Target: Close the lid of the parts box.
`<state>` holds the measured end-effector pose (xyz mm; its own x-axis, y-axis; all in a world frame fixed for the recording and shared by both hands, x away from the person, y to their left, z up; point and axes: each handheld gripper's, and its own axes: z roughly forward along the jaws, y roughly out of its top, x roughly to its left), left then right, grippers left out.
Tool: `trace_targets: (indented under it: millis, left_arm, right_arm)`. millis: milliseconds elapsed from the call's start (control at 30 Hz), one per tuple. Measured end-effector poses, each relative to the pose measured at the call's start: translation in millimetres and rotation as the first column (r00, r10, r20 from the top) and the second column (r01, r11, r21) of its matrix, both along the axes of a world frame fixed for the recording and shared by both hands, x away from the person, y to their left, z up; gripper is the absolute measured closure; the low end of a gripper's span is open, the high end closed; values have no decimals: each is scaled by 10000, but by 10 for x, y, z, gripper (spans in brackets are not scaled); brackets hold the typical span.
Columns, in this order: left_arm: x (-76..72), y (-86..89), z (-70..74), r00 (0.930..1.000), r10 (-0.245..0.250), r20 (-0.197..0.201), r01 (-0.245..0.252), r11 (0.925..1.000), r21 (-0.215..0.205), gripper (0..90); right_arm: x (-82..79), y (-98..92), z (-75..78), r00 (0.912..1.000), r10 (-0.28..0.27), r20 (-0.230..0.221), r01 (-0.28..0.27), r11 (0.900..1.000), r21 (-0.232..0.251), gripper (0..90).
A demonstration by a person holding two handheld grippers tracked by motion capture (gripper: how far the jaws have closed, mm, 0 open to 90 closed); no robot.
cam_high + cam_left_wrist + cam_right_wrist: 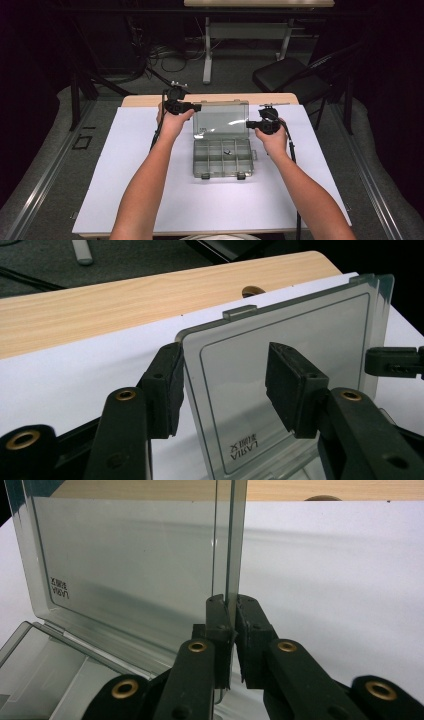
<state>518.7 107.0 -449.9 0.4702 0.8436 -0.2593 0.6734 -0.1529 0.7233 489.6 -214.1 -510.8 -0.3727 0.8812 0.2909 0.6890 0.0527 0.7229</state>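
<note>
A clear plastic compartment box (222, 165) lies open in the middle of the white sheet, its lid (220, 119) standing upright at the back. A small dark item (226, 151) sits in one compartment. My left gripper (196, 106) is open at the lid's left edge. In the left gripper view its jaws straddle that edge of the lid (320, 325) without closing, and the left gripper (225, 382) holds nothing. My right gripper (251, 124) is shut on the lid's right edge. The right gripper (231, 610) pinches the thin lid (135, 555) above the box base (40, 670).
A white sheet (150, 190) covers the table, with a strip of wooden tabletop (125, 300) behind it. Beyond the table stand a dark folding chair (290, 75) and another table's leg (207, 50), with cables on the floor.
</note>
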Motion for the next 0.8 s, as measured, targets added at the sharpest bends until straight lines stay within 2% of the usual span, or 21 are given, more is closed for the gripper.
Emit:
trace_targets:
  millis: [100,333,467,700,800]
  left_arm:
    - [44,21,-54,9997,76,-234,-78,9999,-118,507]
    - [99,12,-139,9992,16,-409,-33,9991,-424,529]
    - [115,-4,-166,9993,81,-367,-95,9992,-378,529]
    - [147,-13,-220,9988,65,-485,-95,9981,-614,542]
    - [145,-14,-216,9991,80,-415,-102,9985,-534,569]
  right_arm:
    - [0,-2,-1,10000,-2,-11,2,10000,-26,856]
    - [0,-4,-2,10000,16,7,-16,10000,-4,856]
    - [0,-7,-8,10000,5,-34,-5,10000,-12,856]
    - [-5,-10,-8,10000,21,-3,-21,10000,5,856]
    - [-5,-14,-8,10000,-4,-75,3,10000,-79,856]
